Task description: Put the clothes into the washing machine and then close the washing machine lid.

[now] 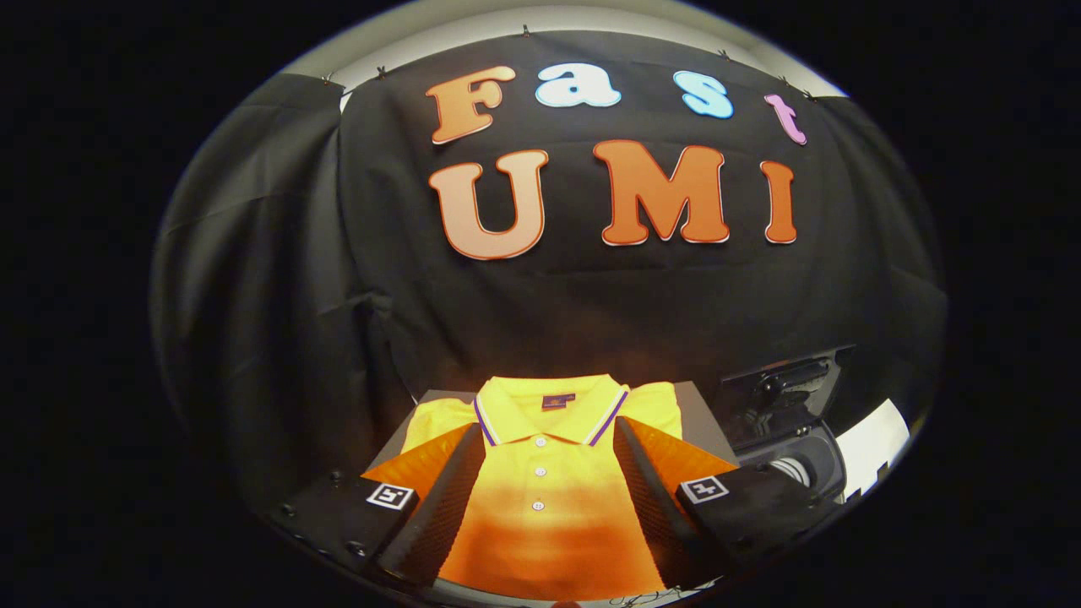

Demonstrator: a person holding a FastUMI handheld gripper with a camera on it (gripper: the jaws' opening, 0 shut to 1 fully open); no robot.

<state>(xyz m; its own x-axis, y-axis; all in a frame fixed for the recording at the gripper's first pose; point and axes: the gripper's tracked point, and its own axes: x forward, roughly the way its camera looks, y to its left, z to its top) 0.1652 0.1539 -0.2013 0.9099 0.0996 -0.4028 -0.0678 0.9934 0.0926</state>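
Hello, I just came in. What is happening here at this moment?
A person is holding a handheld gripper over a folded yellow and orange polo shirt that lies flat on a grey board. The fingers are open, spread on either side of the button placket, and press on nothing yet. The washing machine stands to the right of the shirt with its lid up. So the shirt is not yet picked up or loaded.
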